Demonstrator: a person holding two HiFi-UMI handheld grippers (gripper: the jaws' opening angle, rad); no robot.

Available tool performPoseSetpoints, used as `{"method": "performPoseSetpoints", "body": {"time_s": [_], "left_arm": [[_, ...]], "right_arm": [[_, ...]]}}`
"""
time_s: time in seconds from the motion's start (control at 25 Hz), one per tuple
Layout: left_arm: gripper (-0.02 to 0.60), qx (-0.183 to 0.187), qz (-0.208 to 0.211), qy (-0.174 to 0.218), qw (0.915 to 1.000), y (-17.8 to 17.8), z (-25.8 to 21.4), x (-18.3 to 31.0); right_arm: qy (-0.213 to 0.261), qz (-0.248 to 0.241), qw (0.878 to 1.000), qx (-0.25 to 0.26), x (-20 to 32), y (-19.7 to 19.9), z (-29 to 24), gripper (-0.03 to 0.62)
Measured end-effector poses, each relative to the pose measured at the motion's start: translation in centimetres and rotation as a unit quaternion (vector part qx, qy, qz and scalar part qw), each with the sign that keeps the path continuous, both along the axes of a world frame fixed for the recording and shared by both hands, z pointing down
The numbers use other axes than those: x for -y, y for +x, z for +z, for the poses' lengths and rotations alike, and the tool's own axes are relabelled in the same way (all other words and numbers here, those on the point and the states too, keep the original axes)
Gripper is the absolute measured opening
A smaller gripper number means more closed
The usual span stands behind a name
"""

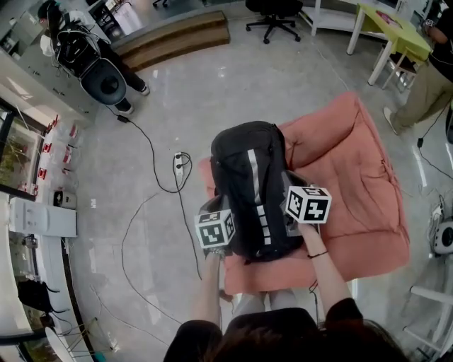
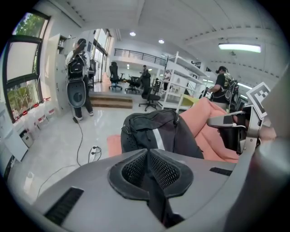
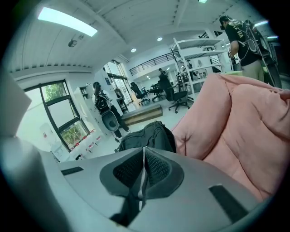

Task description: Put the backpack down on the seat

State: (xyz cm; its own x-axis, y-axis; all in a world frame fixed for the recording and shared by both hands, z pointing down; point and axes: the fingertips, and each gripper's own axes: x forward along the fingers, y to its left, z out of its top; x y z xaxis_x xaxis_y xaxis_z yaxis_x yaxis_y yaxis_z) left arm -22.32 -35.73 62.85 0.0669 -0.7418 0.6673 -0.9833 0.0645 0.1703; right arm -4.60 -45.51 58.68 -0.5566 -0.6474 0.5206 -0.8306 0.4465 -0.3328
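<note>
A black backpack (image 1: 251, 184) with a grey stripe lies along the left side of the pink cushioned seat (image 1: 354, 177). My left gripper (image 1: 221, 220) is at the pack's near left corner and my right gripper (image 1: 296, 211) at its near right side. In the left gripper view the left gripper (image 2: 148, 168) is shut on a black backpack strap (image 2: 158, 204), with the backpack (image 2: 154, 133) ahead. In the right gripper view the right gripper (image 3: 144, 171) is shut on a dark strap (image 3: 135, 197) with a pale edge, the backpack (image 3: 147, 136) and the seat (image 3: 240, 122) beyond it.
A power strip (image 1: 178, 164) with a long cable lies on the grey floor left of the seat. A person (image 1: 99, 63) with gear stands at the back left, near wooden steps (image 1: 177, 35). An office chair (image 1: 272, 14), a green table (image 1: 393, 28) and another person (image 1: 425, 85) are behind.
</note>
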Motion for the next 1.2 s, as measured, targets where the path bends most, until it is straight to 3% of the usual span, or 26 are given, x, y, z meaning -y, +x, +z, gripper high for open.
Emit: {"method": "performPoseSetpoints", "body": {"time_s": [0.2,0.52,0.92,1.2], "left_arm": [[0.021,-0.011,0.009,0.053,0.9985,1.2,-5.1,-1.6],[0.017,0.003,0.021,0.14,0.9899,2.0,-13.9,-5.2],[0.015,0.021,0.03,0.214,0.9762,2.6,-20.1,-8.9],[0.015,0.041,0.02,0.278,0.9594,2.4,-24.5,-11.1]], "right_arm": [[0.032,-0.031,0.998,0.043,-2.9,-0.1,-4.5,0.017],[0.087,-0.052,0.99,0.101,-7.4,1.5,-11.8,0.015],[0.173,-0.082,0.975,0.112,-11.1,3.5,-18.0,0.014],[0.233,-0.091,0.963,0.103,-12.7,4.8,-21.2,0.014]]}}
